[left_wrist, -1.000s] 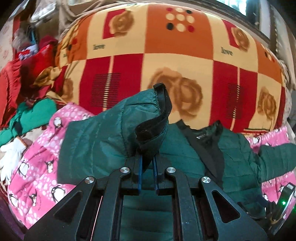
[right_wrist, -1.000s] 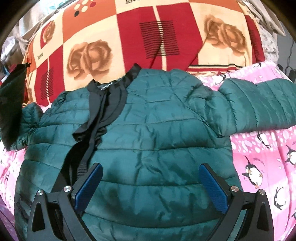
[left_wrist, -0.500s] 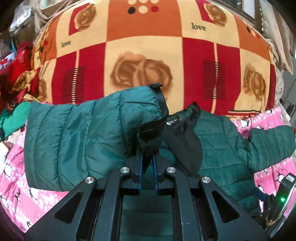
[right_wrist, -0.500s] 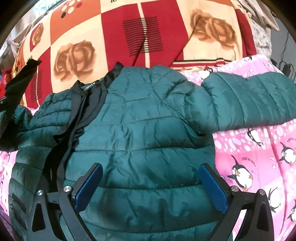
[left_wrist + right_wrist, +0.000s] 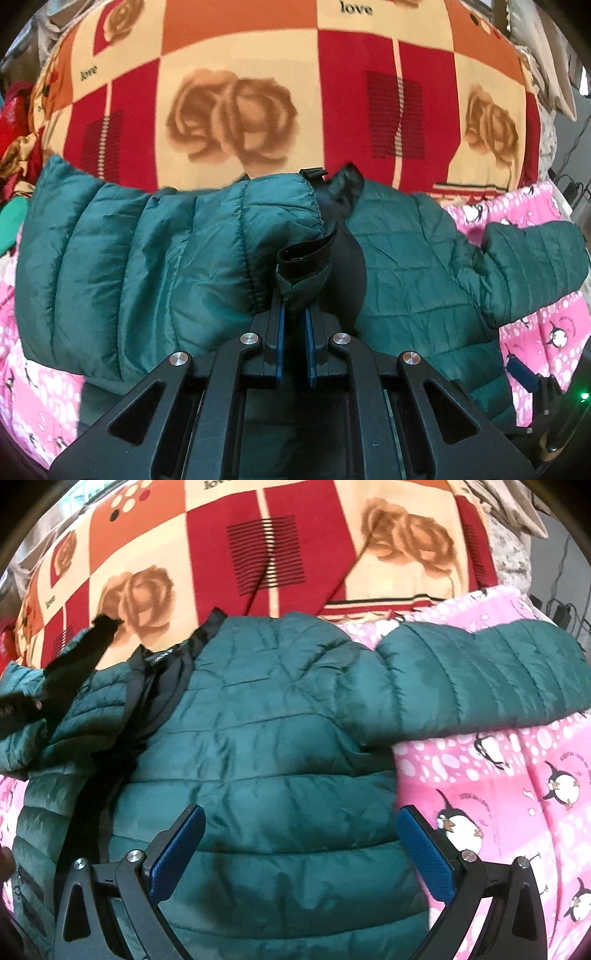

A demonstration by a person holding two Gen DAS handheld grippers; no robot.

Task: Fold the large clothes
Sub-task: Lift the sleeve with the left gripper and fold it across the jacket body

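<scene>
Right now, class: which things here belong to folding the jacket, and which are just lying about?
In the job:
green puffer jacket
its sleeve cuff
left gripper
right gripper

Lying about:
rose-patterned blanket
pink penguin blanket
red clothes

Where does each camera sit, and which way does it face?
Left wrist: on the left gripper, looking down along its fingers at the sleeve cuff it clamps.
Right wrist: on the right gripper, open, angled down over the jacket.
Shared: jacket, rose blanket, pink penguin sheet; the left gripper's edge shows at far left in the right view.
</scene>
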